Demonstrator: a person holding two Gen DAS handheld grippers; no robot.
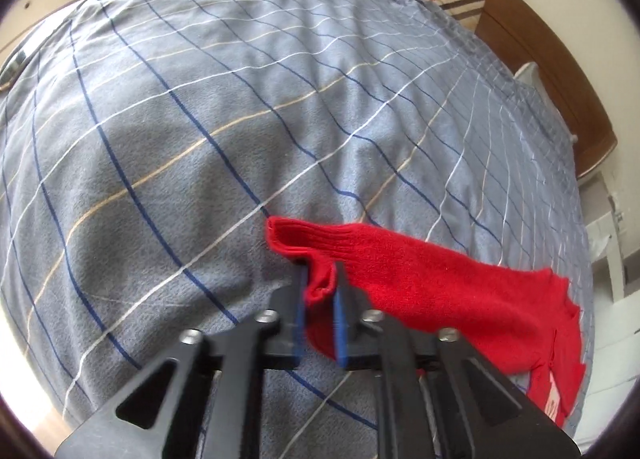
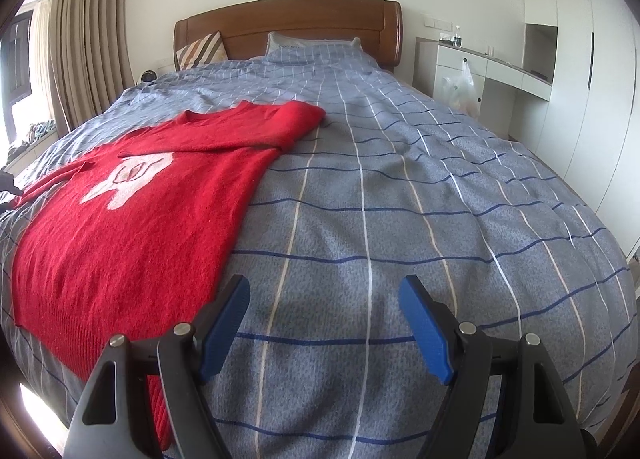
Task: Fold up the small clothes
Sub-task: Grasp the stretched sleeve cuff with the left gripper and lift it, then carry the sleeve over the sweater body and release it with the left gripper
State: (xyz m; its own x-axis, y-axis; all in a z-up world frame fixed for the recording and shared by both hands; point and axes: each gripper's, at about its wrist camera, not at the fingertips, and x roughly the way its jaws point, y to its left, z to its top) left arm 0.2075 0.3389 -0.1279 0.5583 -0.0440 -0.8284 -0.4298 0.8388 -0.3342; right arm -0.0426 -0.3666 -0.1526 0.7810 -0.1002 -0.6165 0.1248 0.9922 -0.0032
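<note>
Pinched sleeve cuff (image 1: 320, 279), left view only

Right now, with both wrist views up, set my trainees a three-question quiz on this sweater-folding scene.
1. True or false: the left gripper is shut on the red sweater.
2. Which part is pinched? A collar; B sleeve cuff; C hem.
3. What lies between the right gripper's jaws?

Key: 1 true. 2 B. 3 Nothing held; the jaws stand open over the bare checked duvet, beside the sweater's hem.
</note>
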